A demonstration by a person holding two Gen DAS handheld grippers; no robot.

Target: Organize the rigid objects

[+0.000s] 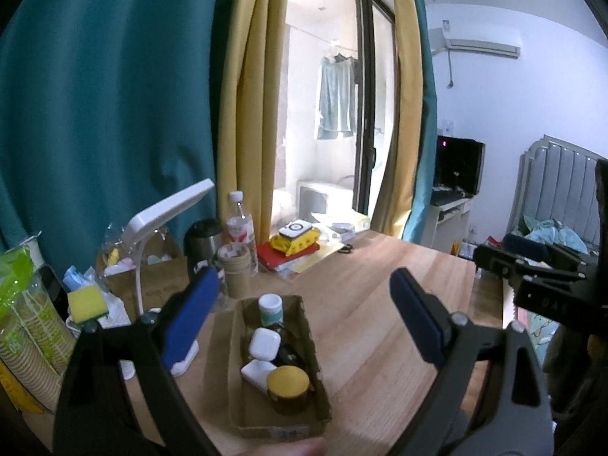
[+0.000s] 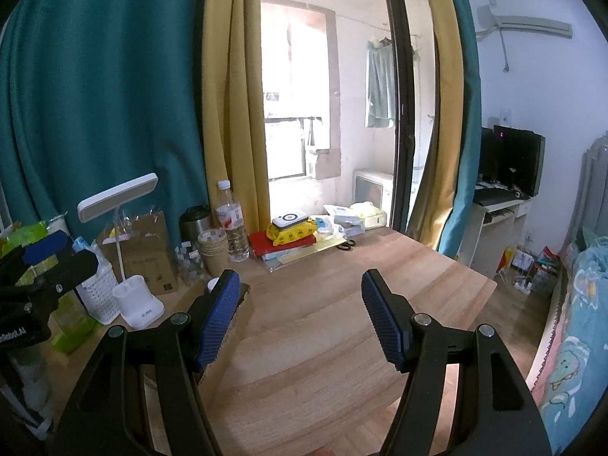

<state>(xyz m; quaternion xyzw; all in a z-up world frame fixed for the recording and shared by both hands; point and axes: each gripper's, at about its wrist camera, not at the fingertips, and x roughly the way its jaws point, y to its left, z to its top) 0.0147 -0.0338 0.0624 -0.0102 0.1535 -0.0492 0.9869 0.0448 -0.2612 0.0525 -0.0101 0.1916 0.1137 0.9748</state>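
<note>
- My left claw (image 1: 304,304) hung wide apart above the tray (image 1: 321,380), gripping nothing, its blue pads on either side of the tray's far half
- My right claw (image 2: 300,304) was also spread wide and empty, over bare table (image 2: 323,342) just right of the tray, whose corner showed behind its left pad
- I judged both were held up and apart so nothing in the tray got knocked, and because the sorting looked close to finished
- The tray was a shallow, long cardboard box with worn edges, lying lengthwise away from me on the table
- Inside it the rigid things were packed in a row, touching: a white-capped bottle (image 1: 270,308) at the far end, a rounded white case (image 1: 265,344) next, a flat white block (image 1: 258,374) nearer, and a jar (image 1: 287,389) with a yellow lid nearest me
- Something dark lay right of the case; I could not tell what it was
- Left of the tray stood the lamp (image 2: 136,304), kept clear of it
- The table right of the tray showed no loose items, so I guessed little was left to gather
</note>
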